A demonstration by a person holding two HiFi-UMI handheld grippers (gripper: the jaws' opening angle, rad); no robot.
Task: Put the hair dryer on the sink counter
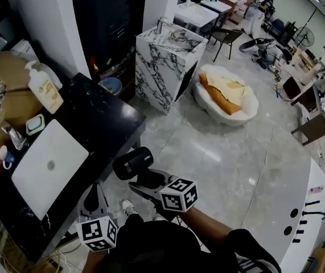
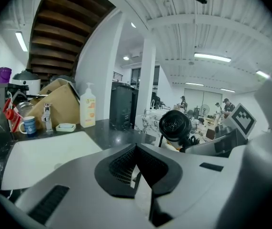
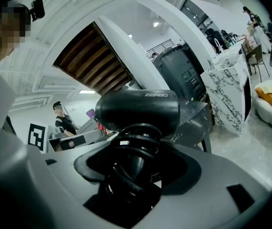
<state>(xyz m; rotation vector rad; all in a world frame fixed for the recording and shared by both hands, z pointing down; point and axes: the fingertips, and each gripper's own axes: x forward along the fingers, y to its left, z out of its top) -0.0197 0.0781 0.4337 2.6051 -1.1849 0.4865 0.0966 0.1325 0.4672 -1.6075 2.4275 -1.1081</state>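
Fingers of right gripper: clamped on the black handle of the hair dryer, with the cord coiled round the handle between them.
Fingers of left gripper: drawn together with only a sliver of gap, nothing held between them.
Hair dryer position: in the head view the hair dryer is held in the air over the pale floor, just off the near corner of the counter and not touching it. Its barrel lies roughly level above the right gripper.
Left gripper position: the left gripper is low beside the counter's front edge, to the left of the right one. Its own view shows the dryer's round end facing it.
Counter: black, marbled, with a white rectangular sink set in it.
On the counter: a soap bottle stands behind the sink, with a soap dish just in front of the bottle. A tap and a mug are at the far left.
Behind the bottle: a cardboard box.
Beyond the counter: a marble pedestal stands on the floor, well apart from the dryer.
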